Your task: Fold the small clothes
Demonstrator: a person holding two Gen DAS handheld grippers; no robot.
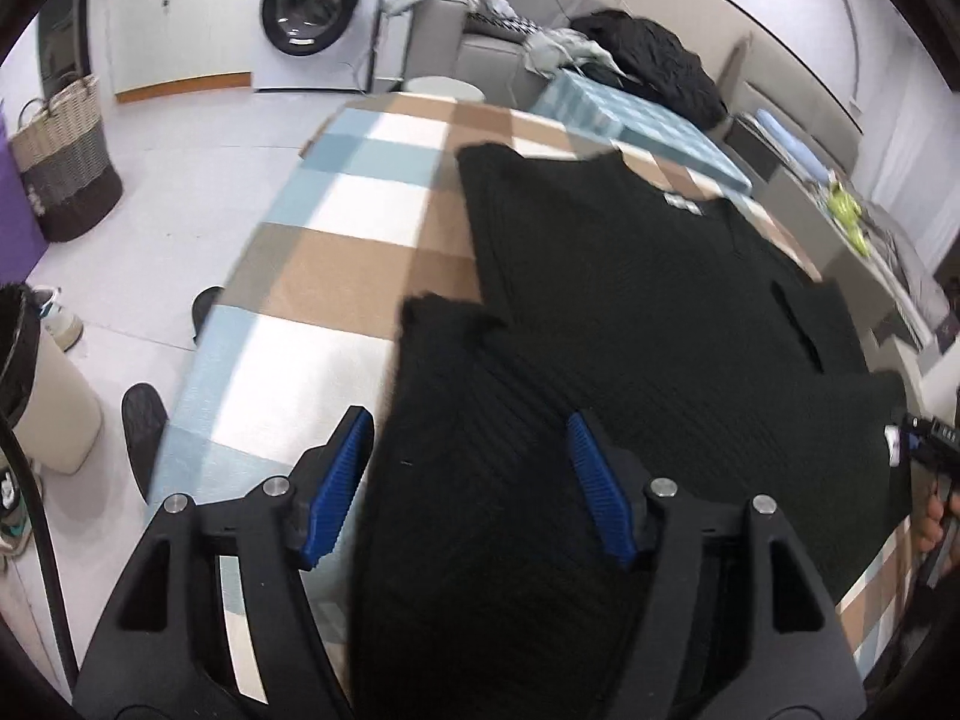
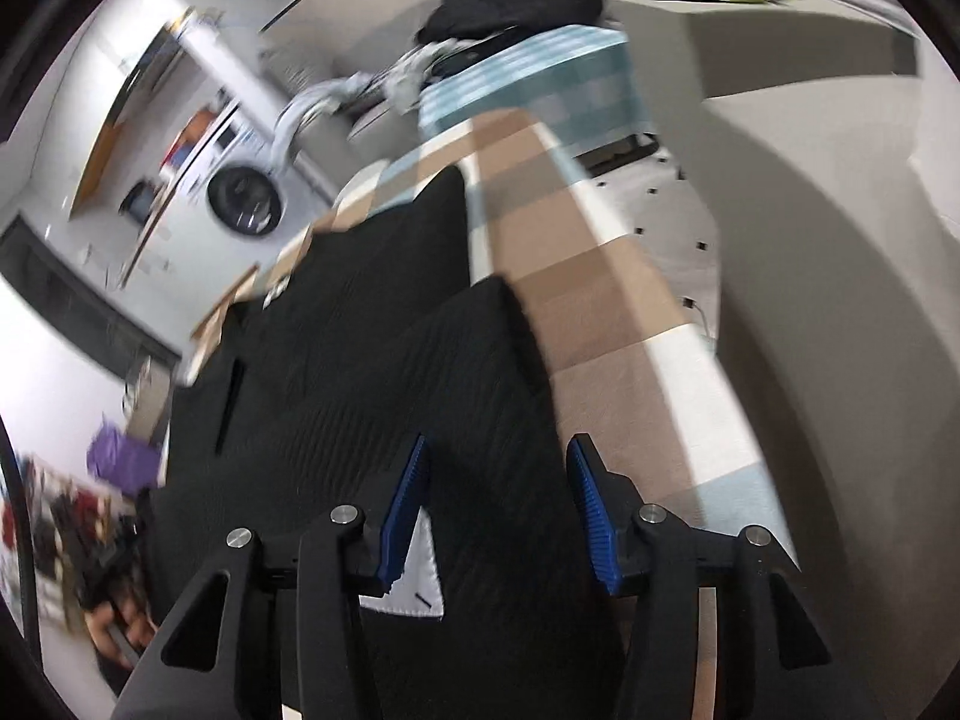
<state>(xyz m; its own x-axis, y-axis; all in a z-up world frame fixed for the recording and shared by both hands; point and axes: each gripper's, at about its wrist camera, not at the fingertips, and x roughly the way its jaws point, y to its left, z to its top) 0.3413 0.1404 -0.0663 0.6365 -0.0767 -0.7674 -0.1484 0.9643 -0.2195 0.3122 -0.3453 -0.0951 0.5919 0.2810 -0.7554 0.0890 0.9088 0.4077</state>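
Left wrist view: the left gripper (image 1: 468, 480) is spread wide, its blue pads on either side of a sleeve of the black ribbed sweater (image 1: 630, 312), gripping nothing. The sweater lies flat on the checked table (image 1: 336, 264). A washing machine (image 1: 312, 12) and a woven basket (image 1: 63, 156) stand beyond.

Right wrist view: the right gripper (image 2: 495, 510) is likewise released, pads apart over the sweater's (image 2: 372, 372) hem, beside its white label (image 2: 414, 576).

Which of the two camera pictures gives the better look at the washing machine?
The left wrist view: the washing machine stands sharp, its round door facing the camera. The right wrist view shows it smaller, tilted and blurred.
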